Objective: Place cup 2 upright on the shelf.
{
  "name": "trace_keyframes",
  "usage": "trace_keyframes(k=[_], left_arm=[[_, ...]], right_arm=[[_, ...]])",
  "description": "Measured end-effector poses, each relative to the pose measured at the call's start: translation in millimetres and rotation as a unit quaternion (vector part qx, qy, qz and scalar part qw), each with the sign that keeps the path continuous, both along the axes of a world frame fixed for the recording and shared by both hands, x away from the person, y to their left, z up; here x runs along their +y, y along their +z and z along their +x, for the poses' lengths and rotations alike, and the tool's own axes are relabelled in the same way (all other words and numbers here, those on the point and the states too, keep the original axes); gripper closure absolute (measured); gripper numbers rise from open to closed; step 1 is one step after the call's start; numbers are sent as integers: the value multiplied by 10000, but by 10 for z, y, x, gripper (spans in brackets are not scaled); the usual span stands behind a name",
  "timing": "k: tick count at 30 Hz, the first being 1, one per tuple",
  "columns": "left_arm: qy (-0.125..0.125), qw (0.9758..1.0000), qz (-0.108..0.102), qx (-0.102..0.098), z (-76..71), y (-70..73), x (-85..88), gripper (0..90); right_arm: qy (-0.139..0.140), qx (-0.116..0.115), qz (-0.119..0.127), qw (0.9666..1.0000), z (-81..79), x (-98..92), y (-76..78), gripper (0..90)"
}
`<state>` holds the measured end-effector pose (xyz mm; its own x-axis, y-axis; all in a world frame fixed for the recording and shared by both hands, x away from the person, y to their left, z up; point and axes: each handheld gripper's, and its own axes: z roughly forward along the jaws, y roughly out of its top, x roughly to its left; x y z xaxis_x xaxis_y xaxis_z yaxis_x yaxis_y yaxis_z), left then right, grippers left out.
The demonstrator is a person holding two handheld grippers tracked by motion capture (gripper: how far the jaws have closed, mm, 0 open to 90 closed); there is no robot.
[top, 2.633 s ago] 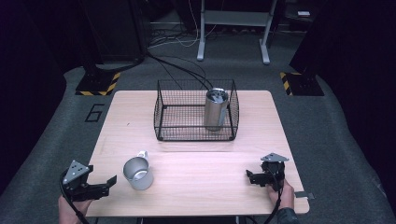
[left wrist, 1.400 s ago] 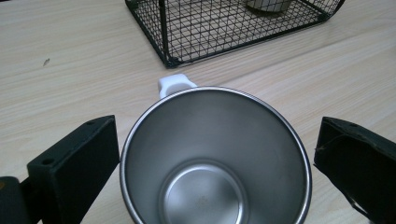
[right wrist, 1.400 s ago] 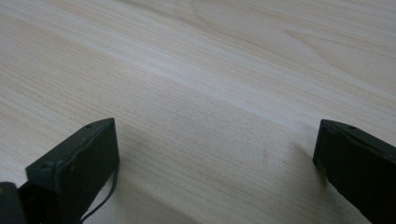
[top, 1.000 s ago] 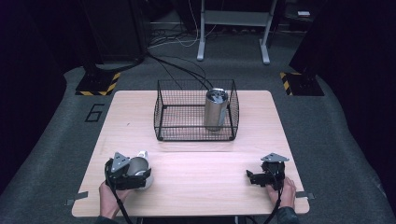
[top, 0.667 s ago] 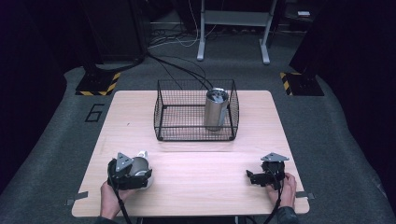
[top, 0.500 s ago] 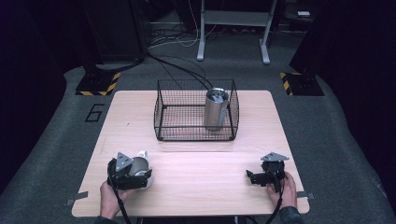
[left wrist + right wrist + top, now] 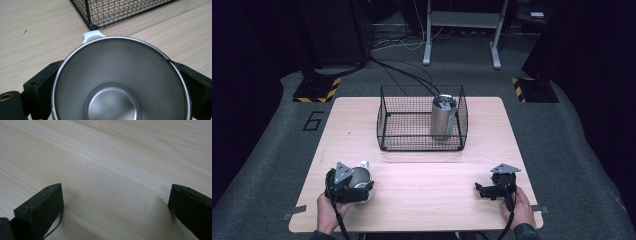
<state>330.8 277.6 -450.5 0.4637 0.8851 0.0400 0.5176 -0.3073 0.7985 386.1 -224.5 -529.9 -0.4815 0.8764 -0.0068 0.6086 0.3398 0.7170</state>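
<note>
High view: left hand-held gripper [image 7: 354, 186] sits at the near-left part of the counter [image 7: 422, 170], held by the person's left hand [image 7: 329, 212], w/ a steel cup [image 7: 360, 176] between its jaws. Left gripper view: cup [image 7: 121, 82] sits mouth toward the camera, inside bare, one black jaw against each side of its wall, so the jaws are spread about as wide as the cup and closed against it. White handle [image 7: 91, 36] sticks out at the cup's far rim, away from the gripper body, pointing toward a black wire basket [image 7: 120, 12] just beyond it on the counter.

High view again: basket [image 7: 384, 122] stands ahead of both grippers, mid-counter, well apart from each. A tall steel tumbler [image 7: 443, 116] stands upright inside it, in the basket's right half, near the right wall.

Right hand-held gripper [image 7: 482, 190] rests at the near-right part of the counter, in the person's right hand [image 7: 522, 210], jaws pointing left toward the other gripper, well apart from it. Right gripper view: its two black jaws are spread wide, nothing between them but bare light wood [image 7: 112, 175]; a thin dark cable runs beside the left-hand jaw.
</note>
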Motion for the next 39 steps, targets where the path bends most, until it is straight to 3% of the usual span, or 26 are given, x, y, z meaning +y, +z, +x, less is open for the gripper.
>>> trace_keyframes(k=[9,21,30,39], left_arm=[[-154,9997,109,-139,88,184,-98,61],[-442,9987,186,-155,286,236,-232,61],[-574,9981,119,-183,390,258,-352,61],[-692,9973,56,-241,484,390,-398,61]], right_arm=[[30,-4,-7,10000,1,-6,0,0],[45,-3,-7,10000,2,-8,0,0],[20,22,22,10000,-1,-5,0,0],[30,16,15,10000,0,-6,0,0]])
